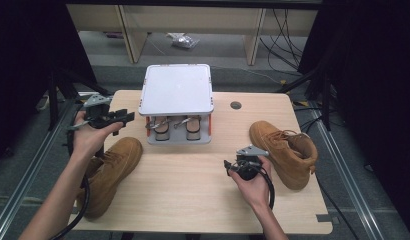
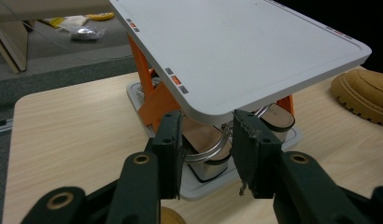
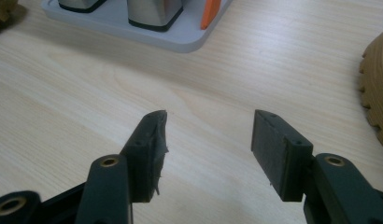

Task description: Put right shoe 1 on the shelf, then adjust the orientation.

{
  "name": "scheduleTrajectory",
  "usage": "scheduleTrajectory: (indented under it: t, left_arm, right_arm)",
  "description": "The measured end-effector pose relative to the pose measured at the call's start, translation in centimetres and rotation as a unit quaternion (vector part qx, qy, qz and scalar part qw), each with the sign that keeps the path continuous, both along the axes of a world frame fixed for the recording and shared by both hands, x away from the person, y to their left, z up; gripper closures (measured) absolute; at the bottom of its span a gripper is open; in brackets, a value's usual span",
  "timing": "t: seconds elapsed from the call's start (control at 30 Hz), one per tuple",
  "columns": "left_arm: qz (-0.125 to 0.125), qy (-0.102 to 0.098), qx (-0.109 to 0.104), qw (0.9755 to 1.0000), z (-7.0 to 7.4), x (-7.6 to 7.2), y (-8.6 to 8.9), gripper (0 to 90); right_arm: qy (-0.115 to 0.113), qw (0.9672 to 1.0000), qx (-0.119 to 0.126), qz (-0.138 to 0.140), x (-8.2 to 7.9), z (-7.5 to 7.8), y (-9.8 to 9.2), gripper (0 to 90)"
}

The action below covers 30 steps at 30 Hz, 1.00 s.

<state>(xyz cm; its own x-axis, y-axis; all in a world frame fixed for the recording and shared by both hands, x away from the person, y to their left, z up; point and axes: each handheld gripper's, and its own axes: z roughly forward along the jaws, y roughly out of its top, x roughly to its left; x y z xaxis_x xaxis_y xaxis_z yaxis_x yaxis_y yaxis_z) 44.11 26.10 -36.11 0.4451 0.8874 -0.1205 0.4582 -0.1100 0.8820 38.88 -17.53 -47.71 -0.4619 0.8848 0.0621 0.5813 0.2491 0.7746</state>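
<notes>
Both my fingers are spread and empty, left gripper [image 1: 124, 116] facing the dryer [image 1: 177, 103] at upper centre, right gripper [image 1: 228, 166] over bare desk [image 1: 193, 190]; next I judge I must grasp a boot, left [image 1: 111, 172] or right [image 1: 285, 150].

Light wooden table [image 1: 193, 200] with round cable hole [image 1: 236, 105] near far edge. On grey floor [image 1: 218, 50] beyond: crumpled shiny wrapper [image 1: 183, 41] (also upper left in left gripper view), pale furniture legs [image 1: 132, 35], black cables [image 1: 285, 35]. Metal rails [image 1: 343, 165] flanking table.
</notes>
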Motion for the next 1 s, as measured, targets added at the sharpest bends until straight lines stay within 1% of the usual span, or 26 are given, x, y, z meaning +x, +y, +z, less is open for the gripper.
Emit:
scheduleTrajectory:
  t: [0.03, 0.1, 0.13, 0.2, 0.23, 0.27, 0.3, 0.33, 0.37, 0.43, 0.5, 0.53, 0.57, 0.63, 0.7, 0.73, 0.77, 0.83, 0.87, 0.9, 1.0]
  left_arm:
    - [0.0, -0.001, -0.002, 1.0, 0.0, -0.3, 0.2, 62.4]
    - [0.003, -0.004, -0.005, 1.0, 0.1, -1.0, 0.9, 62.8]
    - [0.008, -0.007, -0.008, 0.9999, 0.1, -1.4, 1.2, 63.1]
    - [0.012, -0.008, -0.009, 0.9999, 0.1, -1.9, 1.6, 63.3]
    - [0.014, -0.008, -0.009, 0.9998, 0.0, -2.1, 1.7, 63.4]
    - [0.014, -0.006, -0.01, 0.9998, -0.1, -2.4, 1.8, 63.3]
    - [0.014, -0.005, -0.008, 0.9999, -0.2, -2.6, 1.8, 63.3]
    - [0.014, 0.001, -0.003, 0.9999, -0.4, -2.8, 1.9, 63.3]
    - [0.013, 0.004, 0.0, 0.9999, -0.6, -3.0, 2.0, 63.3]
    - [0.014, 0.009, 0.003, 0.9999, -0.8, -3.3, 2.1, 63.5]
    - [0.016, 0.012, 0.006, 0.9998, -0.9, -3.5, 2.4, 63.8]
    - [0.018, 0.013, 0.006, 0.9997, -0.9, -3.6, 2.4, 63.7]
    - [0.017, 0.015, 0.007, 0.9997, -0.9, -3.8, 2.5, 63.6]
    - [0.016, 0.014, 0.01, 0.9997, -1.0, -4.0, 2.6, 63.6]
    - [0.015, 0.016, 0.01, 0.9997, -1.0, -4.4, 2.9, 63.2]
    - [0.017, 0.017, 0.013, 0.9996, -1.1, -4.6, 3.1, 63.2]
    - [0.018, 0.018, 0.014, 0.9996, -1.1, -4.8, 3.3, 63.1]
    - [0.021, 0.019, 0.017, 0.9995, -1.2, -5.2, 3.5, 63.1]
    - [0.022, 0.019, 0.02, 0.9994, -1.2, -5.4, 3.7, 63.1]
    - [0.022, 0.02, 0.02, 0.9994, -1.3, -5.5, 3.8, 63.1]
    - [0.026, 0.022, 0.021, 0.9992, -1.5, -5.9, 4.2, 63.0]
  right_arm:
    - [0.005, 1.0, -0.004, -0.007, -0.2, 0.2, -0.2, 45.9]
    - [-0.001, 0.9999, -0.008, -0.01, -0.4, 0.3, -0.4, 45.8]
    - [0.003, 0.9999, -0.009, -0.008, -0.5, 0.4, -0.5, 45.9]
    - [0.003, 0.9999, -0.006, -0.008, -0.6, 0.5, -0.5, 45.7]
    - [-0.005, 0.9999, -0.014, -0.004, -0.6, 0.5, -0.5, 45.7]
    - [0.0, 0.9999, -0.01, -0.008, -0.7, 0.6, -0.4, 45.6]
    - [0.005, 1.0, -0.004, -0.003, -0.7, 0.5, -0.3, 45.4]
    - [-0.001, 1.0, -0.009, 0.001, -0.6, 0.4, -0.4, 45.2]
    - [0.006, 1.0, 0.002, 0.001, -0.6, 0.4, -0.2, 45.1]
    - [0.007, 1.0, 0.004, 0.003, -0.6, 0.4, -0.2, 44.8]
    - [0.011, 0.9999, 0.001, 0.003, -0.6, 0.4, -0.2, 44.4]
    - [0.01, 0.9999, -0.006, 0.004, -0.6, 0.3, -0.2, 44.3]
    - [0.011, 0.9999, -0.001, 0.006, -0.6, 0.2, -0.2, 44.3]
    - [0.018, 0.9998, -0.007, 0.003, -0.7, 0.2, -0.1, 44.0]
    - [0.014, 0.9999, -0.003, 0.004, -0.6, 0.2, 0.0, 43.8]
    - [0.011, 0.9999, -0.007, 0.008, -0.6, 0.1, 0.0, 43.6]
    - [0.016, 0.9998, -0.009, 0.003, -0.8, 0.4, 0.0, 43.6]
    - [0.011, 0.9999, -0.011, -0.002, -0.9, 0.6, 0.1, 43.6]
    - [0.014, 0.9999, 0.0, 0.002, -0.9, 0.5, 0.1, 43.6]
    - [0.01, 0.9999, -0.004, 0.0, -1.0, 0.6, 0.1, 43.6]
    - [0.008, 0.9999, -0.002, 0.01, -1.0, 0.6, 0.2, 43.6]
